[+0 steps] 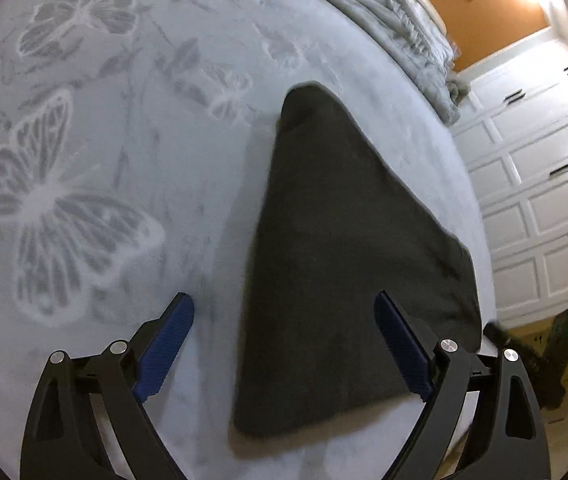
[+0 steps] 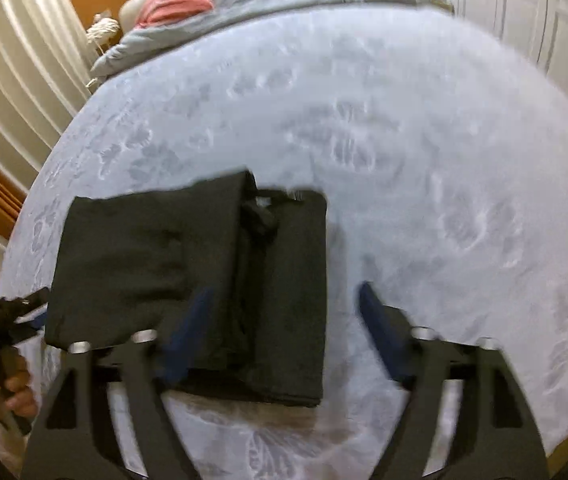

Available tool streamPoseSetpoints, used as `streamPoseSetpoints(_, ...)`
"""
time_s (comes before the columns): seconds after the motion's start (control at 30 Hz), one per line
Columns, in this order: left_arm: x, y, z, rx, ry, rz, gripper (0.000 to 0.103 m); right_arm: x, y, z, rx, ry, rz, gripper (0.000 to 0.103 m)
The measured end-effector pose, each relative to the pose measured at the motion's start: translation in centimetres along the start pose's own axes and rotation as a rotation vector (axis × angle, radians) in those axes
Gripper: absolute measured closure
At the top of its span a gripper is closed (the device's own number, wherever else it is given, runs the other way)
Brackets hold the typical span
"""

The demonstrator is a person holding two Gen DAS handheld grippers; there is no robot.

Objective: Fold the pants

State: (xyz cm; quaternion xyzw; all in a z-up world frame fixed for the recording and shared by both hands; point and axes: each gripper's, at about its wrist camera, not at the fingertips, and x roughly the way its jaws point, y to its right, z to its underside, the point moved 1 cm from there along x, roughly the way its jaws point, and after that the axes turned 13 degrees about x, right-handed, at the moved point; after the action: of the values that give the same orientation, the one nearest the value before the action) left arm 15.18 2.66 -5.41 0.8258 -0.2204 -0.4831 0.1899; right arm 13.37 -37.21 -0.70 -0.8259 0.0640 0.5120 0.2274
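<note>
- Lying folded on the bed (image 1: 123,208), the black pants (image 2: 203,280) sit near its edge.
- Your left tongs (image 1: 284,344) are spread wide above the pants, pinching nothing.
- Your right tongs (image 2: 284,320) are spread too, over the folded stack.

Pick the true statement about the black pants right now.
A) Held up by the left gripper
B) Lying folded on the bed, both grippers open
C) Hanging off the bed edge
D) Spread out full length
B: the pants lie folded on the bedspread, with the left gripper and right gripper both open and gripping nothing.
</note>
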Motion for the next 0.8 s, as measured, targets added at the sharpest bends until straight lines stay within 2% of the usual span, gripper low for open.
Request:
streamPoseSetpoints(0.03, -0.2, 0.3, 0.0, 0.023, 0.024, 0.009, 0.012, 1.3, 0.2, 0.2, 0.014, -0.052, -0.030, 0.018)
streamPoseSetpoints(0.07, 0.2, 0.5, 0.0, 0.039, 0.007, 0.036, 0.014, 2.4, 0.2, 0.5, 0.029, -0.100, -0.076, 0.019)
streamPoseSetpoints(0.1, 0.7, 0.8, 0.0, 0.065, -0.022, 0.085, 0.019, 3.1, 0.2, 0.8, 0.044, -0.128, -0.113, 0.034)
streamPoseSetpoints(0.13, 1.2, 1.1, 0.0, 0.095, -0.051, 0.127, 0.063, 3.7, -0.4, 1.0, 0.033, -0.131, -0.108, 0.042)
streamPoseSetpoints(0.17, 1.7, 1.2, -0.1, 0.104, -0.089, 0.115, 0.078, 3.6, -1.2, 1.1, 0.006, -0.118, -0.094, 0.056)
streamPoseSetpoints(0.2, 1.7, 0.9, -0.2, 0.093, -0.094, 0.114, 0.088, 2.9, -2.0, 1.1, -0.020, -0.095, -0.083, 0.068)
streamPoseSetpoints(0.23, 1.3, 0.6, -0.4, 0.078, -0.079, 0.135, 0.093, 1.6, -3.0, 1.0, -0.038, -0.060, -0.100, 0.072)
streamPoseSetpoints(0.3, -1.3, 0.5, -1.6, 0.041, -0.036, 0.190, 0.094, -2.5, -4.6, 0.9, -0.042, 0.014, -0.239, 0.085)
streamPoseSetpoints(0.37, -5.3, 1.4, -2.4, 0.084, 0.027, 0.224, 0.096, -6.3, -5.8, 1.8, -0.068, 0.057, -0.378, 0.091)
streamPoseSetpoints(0.43, -9.4, 1.7, -2.2, 0.148, 0.075, 0.192, 0.096, -7.2, -6.2, 3.2, -0.104, 0.047, -0.385, 0.090)
streamPoseSetpoints(0.47, -10.8, 1.1, -1.7, 0.163, 0.077, 0.143, 0.093, -6.4, -6.2, 4.0, -0.132, 0.023, -0.324, 0.081)
streamPoseSetpoints(0.5, -11.4, 0.3, -1.1, 0.166, 0.067, 0.065, 0.087, -5.3, -6.1, 4.5, -0.154, 0.019, -0.200, 0.054)
streamPoseSetpoints(0.53, -11.4, -0.9, -0.5, 0.168, 0.035, -0.046, 0.086, -3.7, -5.4, 5.1, -0.173, 0.047, 0.021, 0.039)
streamPoseSetpoints(0.57, -11.1, -2.2, 0.0, 0.149, 0.007, -0.177, 0.081, -3.0, -5.2, 5.3, -0.181, 0.064, 0.119, 0.034)
streamPoseSetpoints(0.6, -11.0, -2.9, 0.2, 0.128, 0.002, -0.218, 0.079, -2.7, -5.1, 5.6, -0.192, 0.070, 0.164, 0.035)
streamPoseSetpoints(0.63, -11.2, -3.6, 0.4, 0.102, 0.005, -0.224, 0.075, -3.2, -5.4, 5.8, -0.178, 0.060, 0.077, 0.035)
streamPoseSetpoints(0.67, -11.6, -4.1, 0.7, 0.082, 0.008, -0.191, 0.070, -3.8, -6.0, 5.9, -0.150, 0.044, -0.035, 0.035)
streamPoseSetpoints(0.7, -12.0, -4.3, 0.9, 0.073, 0.018, -0.161, 0.061, -4.1, -6.6, 6.2, -0.133, 0.022, -0.134, 0.035)
streamPoseSetpoints(0.73, -12.5, -4.2, 1.1, 0.073, 0.040, -0.146, 0.052, -4.1, -7.3, 6.6, -0.135, 0.008, -0.183, 0.036)
streamPoseSetpoints(0.8, -13.2, -3.3, 1.2, 0.092, 0.081, -0.157, 0.046, -3.2, -9.5, 7.3, -0.180, -0.008, -0.186, 0.036)
